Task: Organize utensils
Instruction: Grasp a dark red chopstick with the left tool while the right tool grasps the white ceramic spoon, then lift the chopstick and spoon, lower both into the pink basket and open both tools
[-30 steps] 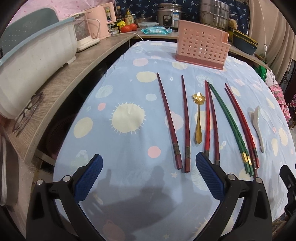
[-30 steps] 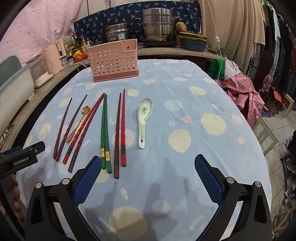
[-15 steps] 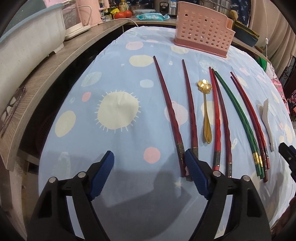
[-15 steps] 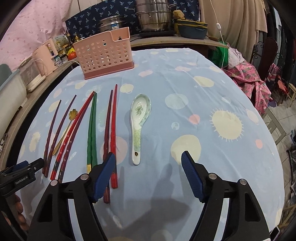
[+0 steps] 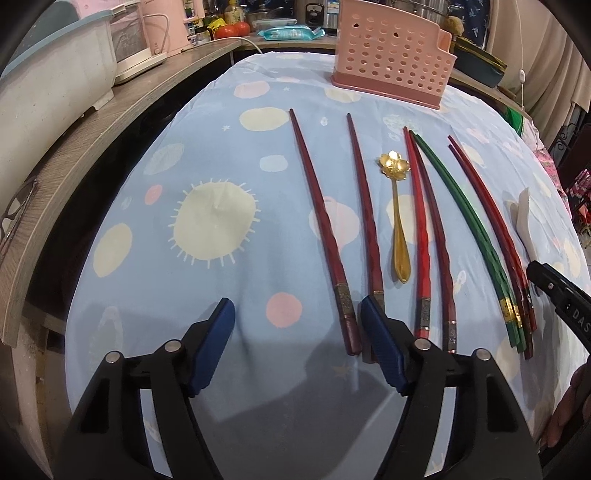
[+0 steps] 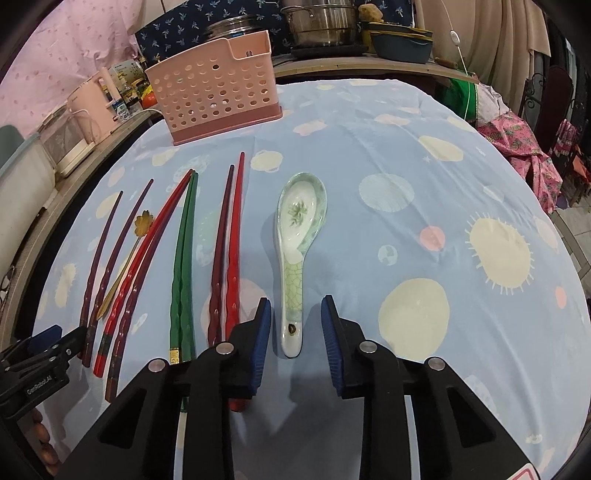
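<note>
Several chopsticks lie side by side on the blue tablecloth: a dark red pair (image 5: 325,229), a red pair (image 5: 421,229), a green pair (image 5: 469,225) and another red pair (image 5: 495,225). A gold flower spoon (image 5: 399,221) lies among them. A ceramic soup spoon (image 6: 297,243) lies to their right. A pink perforated holder (image 6: 218,96) stands at the far side. My left gripper (image 5: 297,345) is open, low over the near ends of the dark red pair. My right gripper (image 6: 295,336) is open, its fingers either side of the ceramic spoon's handle.
A wooden counter (image 5: 103,125) runs along the left with a pale tub (image 5: 51,96) and pink appliances (image 5: 162,26). Pots (image 6: 321,18) stand on the shelf behind the table. Pink cloth (image 6: 524,147) lies off the right edge.
Both grippers have moved forward and down toward the utensils and narrowed. The right gripper's fingers now straddle the ceramic spoon's handle; the left sits at the dark red chopstick ends.
</note>
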